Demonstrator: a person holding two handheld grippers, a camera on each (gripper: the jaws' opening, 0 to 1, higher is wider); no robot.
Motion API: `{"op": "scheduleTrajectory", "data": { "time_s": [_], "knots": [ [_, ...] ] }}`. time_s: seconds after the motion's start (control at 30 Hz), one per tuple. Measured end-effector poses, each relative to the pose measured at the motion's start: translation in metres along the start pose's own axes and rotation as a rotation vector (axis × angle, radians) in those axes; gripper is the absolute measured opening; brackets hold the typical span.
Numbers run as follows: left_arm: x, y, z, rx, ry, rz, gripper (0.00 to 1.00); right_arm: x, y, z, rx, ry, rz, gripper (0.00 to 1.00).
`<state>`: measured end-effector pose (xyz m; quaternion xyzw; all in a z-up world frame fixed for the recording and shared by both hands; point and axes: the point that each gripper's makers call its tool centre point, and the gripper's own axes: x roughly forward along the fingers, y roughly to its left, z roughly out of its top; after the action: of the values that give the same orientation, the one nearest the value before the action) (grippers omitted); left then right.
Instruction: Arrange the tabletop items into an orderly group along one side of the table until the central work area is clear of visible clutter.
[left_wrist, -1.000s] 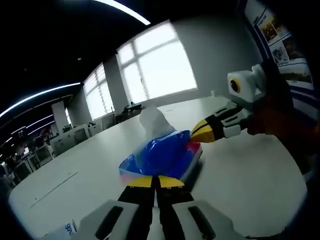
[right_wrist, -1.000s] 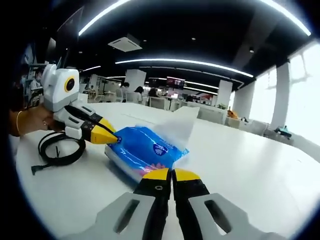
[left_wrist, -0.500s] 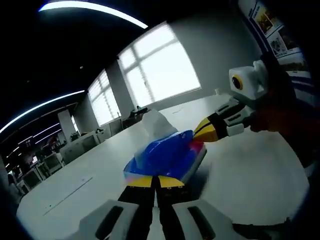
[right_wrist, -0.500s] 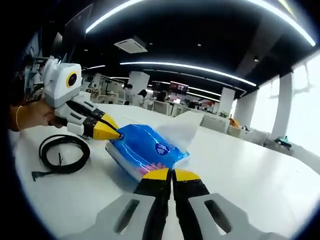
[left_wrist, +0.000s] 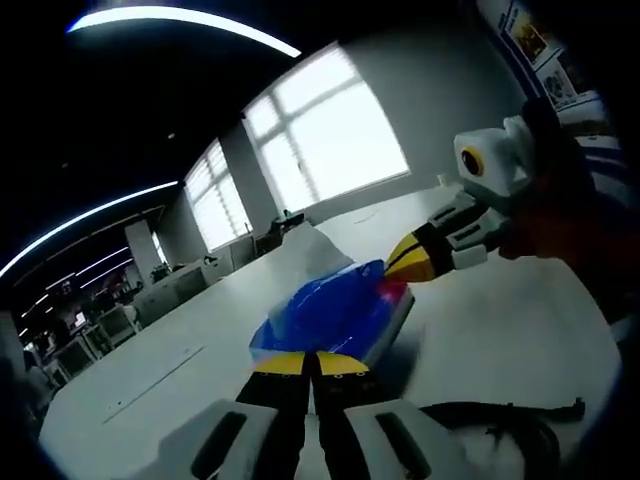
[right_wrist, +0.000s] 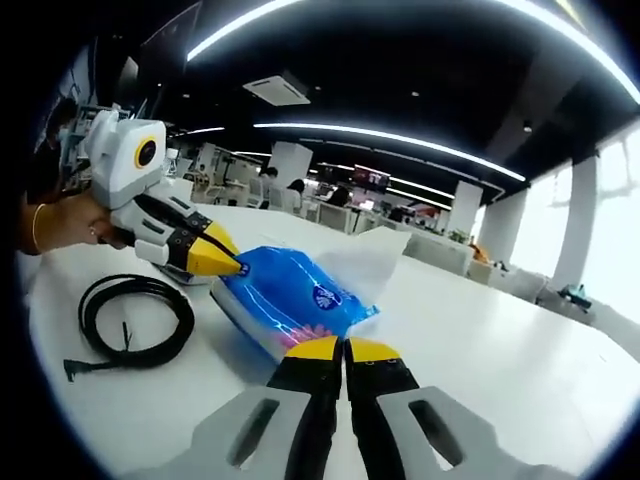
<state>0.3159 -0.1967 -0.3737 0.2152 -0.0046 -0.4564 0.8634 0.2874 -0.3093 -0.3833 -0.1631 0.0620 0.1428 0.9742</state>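
A blue plastic tissue pack (left_wrist: 335, 310) with a white tissue (left_wrist: 310, 245) sticking out of its top hangs between my two grippers. My left gripper (left_wrist: 315, 362) is shut on the pack's near edge. My right gripper (left_wrist: 398, 268) comes in from the right with its yellow tips pinched on the far end. In the right gripper view the same pack (right_wrist: 290, 295) lies ahead, with my right gripper (right_wrist: 345, 350) shut on its near edge. There the left gripper (right_wrist: 228, 265), held by a hand, is shut on the other end. The pack casts a shadow on the white table (right_wrist: 500, 350).
A coiled black cable (right_wrist: 135, 320) lies on the table left of the pack, and the cable (left_wrist: 500, 425) also sits low right in the left gripper view. Windows and rows of office desks stand far behind. The table edge (left_wrist: 90, 415) runs at the left.
Both views have shifted with the hands while the pack stays gripped at both ends. The black cable has come into the left gripper view and looks nearer in the right one.
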Motion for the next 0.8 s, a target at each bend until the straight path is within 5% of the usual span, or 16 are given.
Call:
{"op": "scheduleTrajectory", "data": {
  "time_s": [0.8],
  "knots": [
    [-0.017, 0.007, -0.025, -0.031, 0.036, 0.005, 0.00, 0.017, 0.025, -0.011, 0.016, 0.038, 0.045, 0.00]
  ]
}}
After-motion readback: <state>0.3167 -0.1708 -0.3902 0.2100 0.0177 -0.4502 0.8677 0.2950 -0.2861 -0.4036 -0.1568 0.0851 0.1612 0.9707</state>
